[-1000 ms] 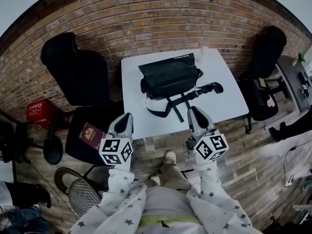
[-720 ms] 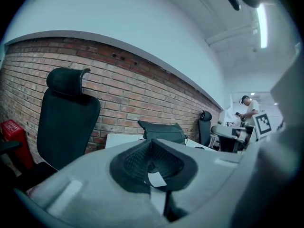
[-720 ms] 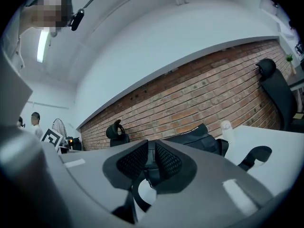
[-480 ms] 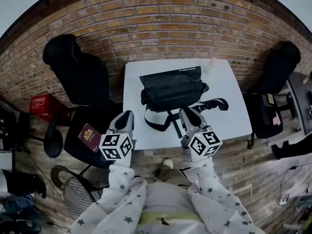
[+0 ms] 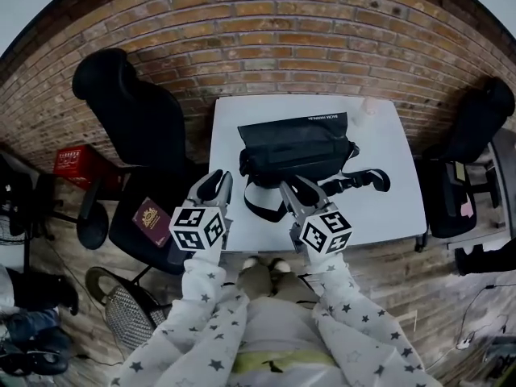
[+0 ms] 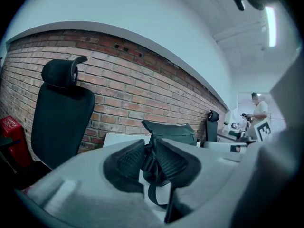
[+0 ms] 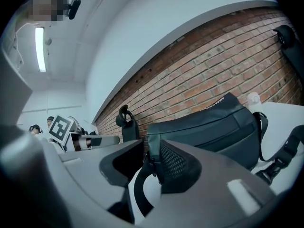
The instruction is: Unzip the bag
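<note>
White square counter (image 5: 395,204) in the upper middle of the frame, close before the brick wall (image 5: 266,47). On its middle, toward the far side, a black bag (image 5: 297,143), lying lengthwise across. Trailing from the bag over the near half, a black strap (image 5: 364,181): one loop at lower left, a padded stretch out to the right. Near the upper right corner, a small pale object (image 5: 368,107), apart from the bag.

Brick wall (image 5: 282,22), black office chair (image 5: 133,111)
</note>
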Demonstrator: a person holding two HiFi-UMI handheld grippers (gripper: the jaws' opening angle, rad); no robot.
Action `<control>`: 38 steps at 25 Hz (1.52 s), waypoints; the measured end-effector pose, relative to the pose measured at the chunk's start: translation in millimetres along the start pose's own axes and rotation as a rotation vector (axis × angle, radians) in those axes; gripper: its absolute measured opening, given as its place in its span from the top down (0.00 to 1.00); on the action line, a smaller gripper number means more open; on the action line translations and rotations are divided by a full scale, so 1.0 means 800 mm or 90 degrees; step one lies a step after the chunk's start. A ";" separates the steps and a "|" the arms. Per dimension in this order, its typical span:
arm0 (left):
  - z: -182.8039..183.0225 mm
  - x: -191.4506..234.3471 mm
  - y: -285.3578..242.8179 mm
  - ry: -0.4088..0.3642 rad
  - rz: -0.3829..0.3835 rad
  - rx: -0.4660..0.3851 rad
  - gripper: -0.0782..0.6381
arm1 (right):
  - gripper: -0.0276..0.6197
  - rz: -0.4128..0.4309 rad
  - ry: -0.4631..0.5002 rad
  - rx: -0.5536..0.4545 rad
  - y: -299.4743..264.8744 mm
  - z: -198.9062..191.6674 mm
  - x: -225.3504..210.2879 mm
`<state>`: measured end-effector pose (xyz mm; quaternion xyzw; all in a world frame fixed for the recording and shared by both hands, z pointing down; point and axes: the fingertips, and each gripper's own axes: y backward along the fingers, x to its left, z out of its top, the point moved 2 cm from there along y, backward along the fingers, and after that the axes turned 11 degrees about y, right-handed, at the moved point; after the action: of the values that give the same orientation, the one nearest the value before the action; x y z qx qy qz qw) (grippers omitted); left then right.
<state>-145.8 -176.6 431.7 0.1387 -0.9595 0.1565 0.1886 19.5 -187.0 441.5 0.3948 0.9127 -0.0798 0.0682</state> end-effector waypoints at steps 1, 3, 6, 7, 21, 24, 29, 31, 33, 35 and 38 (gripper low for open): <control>0.001 0.003 -0.007 -0.001 -0.006 0.007 0.78 | 0.80 0.000 -0.001 0.007 -0.007 -0.004 0.000; 0.004 0.010 -0.022 -0.008 -0.015 0.021 0.76 | 0.80 0.002 -0.005 0.020 -0.022 -0.011 0.002; 0.002 0.016 -0.040 -0.022 -0.029 0.047 0.76 | 0.78 -0.003 -0.017 0.039 -0.041 -0.027 0.007; 0.001 0.017 -0.046 -0.027 -0.038 0.054 0.76 | 0.78 -0.009 -0.021 0.045 -0.046 -0.033 0.008; 0.002 -0.007 -0.113 -0.056 -0.203 0.096 0.61 | 0.76 -0.126 -0.031 0.093 -0.098 -0.086 0.022; 0.000 -0.013 -0.123 -0.063 -0.221 0.104 0.61 | 0.77 -0.142 -0.030 0.100 -0.102 -0.093 0.023; -0.003 -0.016 -0.132 -0.067 -0.241 0.108 0.61 | 0.79 -0.165 -0.026 0.107 -0.108 -0.101 0.025; -0.003 -0.017 -0.135 -0.068 -0.246 0.110 0.61 | 0.79 -0.177 -0.024 0.107 -0.109 -0.102 0.022; -0.004 -0.019 -0.138 -0.070 -0.251 0.111 0.61 | 0.79 -0.188 -0.020 0.107 -0.110 -0.102 0.019; -0.005 -0.022 -0.142 -0.074 -0.257 0.112 0.61 | 0.81 -0.199 -0.009 0.108 -0.112 -0.104 0.019; -0.008 -0.027 -0.148 -0.075 -0.259 0.112 0.61 | 0.82 -0.213 0.022 0.118 -0.114 -0.108 0.016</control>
<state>-86.1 -278.1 457.9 0.3544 -0.9037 0.1902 0.1468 -61.1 -221.8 531.5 0.2436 0.9554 -0.1668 0.0019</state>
